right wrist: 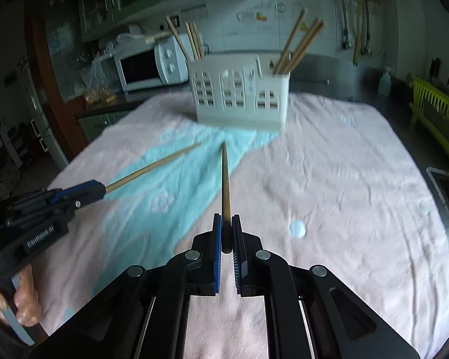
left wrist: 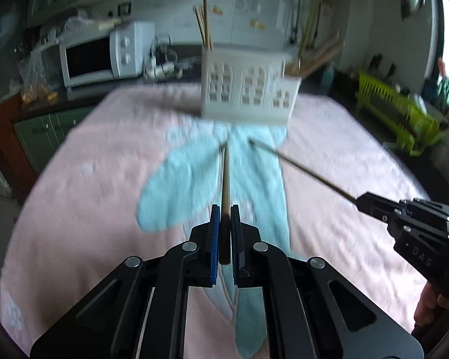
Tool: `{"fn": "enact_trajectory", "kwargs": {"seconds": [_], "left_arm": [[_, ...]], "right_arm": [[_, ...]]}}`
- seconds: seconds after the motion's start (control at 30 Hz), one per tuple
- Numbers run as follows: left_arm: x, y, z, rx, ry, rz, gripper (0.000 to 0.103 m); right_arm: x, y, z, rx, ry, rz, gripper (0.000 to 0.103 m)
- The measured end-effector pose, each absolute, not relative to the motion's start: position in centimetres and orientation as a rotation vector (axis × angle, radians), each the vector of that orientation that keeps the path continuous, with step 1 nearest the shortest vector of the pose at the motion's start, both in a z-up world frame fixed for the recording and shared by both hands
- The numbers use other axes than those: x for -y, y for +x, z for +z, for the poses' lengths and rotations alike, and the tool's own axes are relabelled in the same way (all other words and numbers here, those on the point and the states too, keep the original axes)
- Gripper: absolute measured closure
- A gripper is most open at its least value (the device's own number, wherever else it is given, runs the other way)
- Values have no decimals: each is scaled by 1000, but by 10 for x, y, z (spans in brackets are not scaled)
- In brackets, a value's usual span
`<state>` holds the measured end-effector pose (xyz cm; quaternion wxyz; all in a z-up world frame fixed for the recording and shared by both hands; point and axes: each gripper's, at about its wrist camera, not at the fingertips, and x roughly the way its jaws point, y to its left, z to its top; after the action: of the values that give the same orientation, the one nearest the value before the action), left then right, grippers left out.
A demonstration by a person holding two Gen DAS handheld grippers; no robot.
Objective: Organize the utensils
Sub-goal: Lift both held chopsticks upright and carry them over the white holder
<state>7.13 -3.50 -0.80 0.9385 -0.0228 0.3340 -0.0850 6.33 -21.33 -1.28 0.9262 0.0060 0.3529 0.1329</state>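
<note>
Two tongs (left wrist: pixel 223 224) (right wrist: pixel 227 233), each clamping a chopstick (left wrist: pixel 225 179) (right wrist: pixel 225 179) before holder (right wrist: pixel 239 98)

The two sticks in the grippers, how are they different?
The left gripper holds a chopstick that looks pale tan from the right camera. The right gripper holds a chopstick that looks darker brown. The left one aims toward the holder's left end; the right one aims at its middle. Both are thin wooden sticks, gripped at the thick end, tips off the towel.
</note>
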Motion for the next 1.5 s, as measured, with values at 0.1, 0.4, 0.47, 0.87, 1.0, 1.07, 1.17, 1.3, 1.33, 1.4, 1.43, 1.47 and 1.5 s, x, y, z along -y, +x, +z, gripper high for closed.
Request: {"fn": "enact_trajectory", "kwargs": {"seconds": [0.1,0.4,0.47,0.87,1.0,1.07,1.17,1.3,1.33,1.4,1.43,1.47,1.5], "left_arm": [[30,75,10,-609,-52,-181,98],[24,99,32,-524,-63,-183,98],[25,105,34,-513,-58,-183,98],[21,140,62,-497,-90,-233,98],[17,149,81,-487,-98,-259,98],[16,152,89,-480,-99,-266,98],[17,156,98,-469,-95,-273,98],[21,160,111,-450,-90,-282,98],[22,160,114,-445,-84,-284,98],[26,164,122,-435,-72,-293,98],[28,164,125,-429,-67,-295,98],[30,165,130,-422,-64,-299,98],[32,167,136,-412,-60,-304,98]], "right_arm": [[214,67,5,-676,11,283,96],[214,93,40,-604,13,312,96],[213,100,44,-596,10,316,96],[210,146,74,-582,0,370,96],[216,158,96,-578,-6,393,96],[221,164,110,-576,-11,402,96],[227,170,128,-572,-27,415,96],[232,174,149,-563,-44,427,96],[234,175,155,-557,-51,424,97],[237,178,166,-542,-61,417,96],[239,180,171,-536,-60,416,97],[241,181,177,-528,-58,414,97],[243,183,182,-520,-57,414,97]]}}
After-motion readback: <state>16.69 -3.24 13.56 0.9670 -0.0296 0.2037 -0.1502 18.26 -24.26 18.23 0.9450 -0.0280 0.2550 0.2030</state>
